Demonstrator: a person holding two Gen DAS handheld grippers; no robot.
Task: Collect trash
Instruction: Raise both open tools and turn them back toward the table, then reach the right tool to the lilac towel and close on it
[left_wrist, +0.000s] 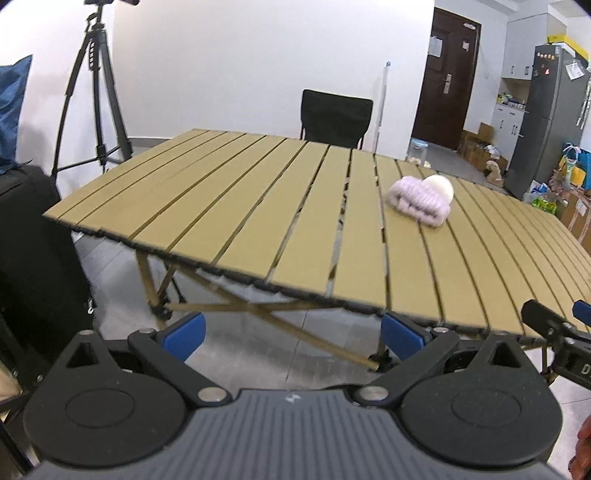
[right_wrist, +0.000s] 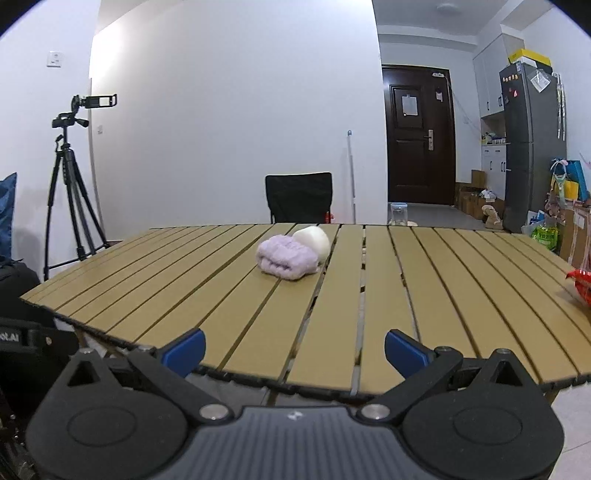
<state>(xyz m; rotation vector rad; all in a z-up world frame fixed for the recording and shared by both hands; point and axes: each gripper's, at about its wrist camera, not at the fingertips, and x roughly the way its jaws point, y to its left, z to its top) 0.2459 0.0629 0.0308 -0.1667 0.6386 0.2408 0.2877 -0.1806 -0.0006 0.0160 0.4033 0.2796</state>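
A folded lilac towel (right_wrist: 286, 258) lies on the slatted tan table (right_wrist: 236, 317), with a white cup (right_wrist: 314, 239) on its side touching it behind. In the left wrist view the lilac towel (left_wrist: 419, 201) and white cup (left_wrist: 439, 186) sit at the table's right. A red wrapper (right_wrist: 581, 286) shows at the table's right edge. My left gripper (left_wrist: 293, 334) is open, low in front of the table's near edge (left_wrist: 258, 284), empty. My right gripper (right_wrist: 295, 349) is open over the near edge, empty. The right gripper's fingers (left_wrist: 543, 317) enter the left wrist view at lower right.
A black chair (right_wrist: 299, 197) stands behind the table. A tripod with a camera (right_wrist: 70, 192) is at the left, near a black suitcase (left_wrist: 33, 258). A brown door (right_wrist: 419, 134), grey fridge (right_wrist: 532, 147), boxes and bags fill the right side.
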